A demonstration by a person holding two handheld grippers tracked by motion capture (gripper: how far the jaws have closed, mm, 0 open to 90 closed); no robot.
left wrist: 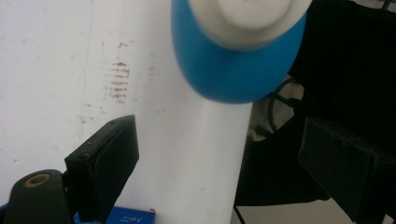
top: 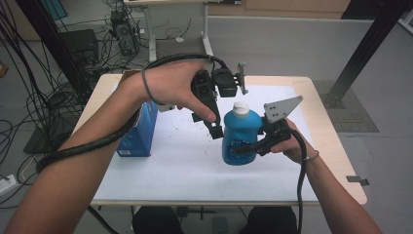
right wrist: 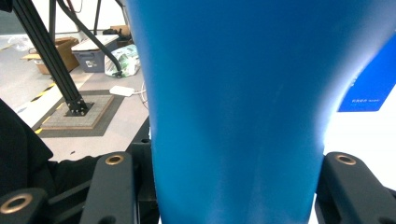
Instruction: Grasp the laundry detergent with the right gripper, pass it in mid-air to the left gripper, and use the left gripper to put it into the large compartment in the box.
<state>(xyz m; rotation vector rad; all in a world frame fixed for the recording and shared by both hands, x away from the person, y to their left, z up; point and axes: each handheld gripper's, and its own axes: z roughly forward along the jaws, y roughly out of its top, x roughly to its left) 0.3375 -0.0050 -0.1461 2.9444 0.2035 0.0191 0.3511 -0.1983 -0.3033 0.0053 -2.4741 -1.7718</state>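
Here, one blue bottle with white cap, upright on the table, its label print too small to read. The right hand-held gripper clamps its body; the left hand-held gripper, jaws spread and empty, hovers beside the cap. Left of the bottle stands a blue box, its lettering illegible.

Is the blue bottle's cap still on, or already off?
On. The white cap sits on top of the upright blue bottle, with the left gripper open beside it.
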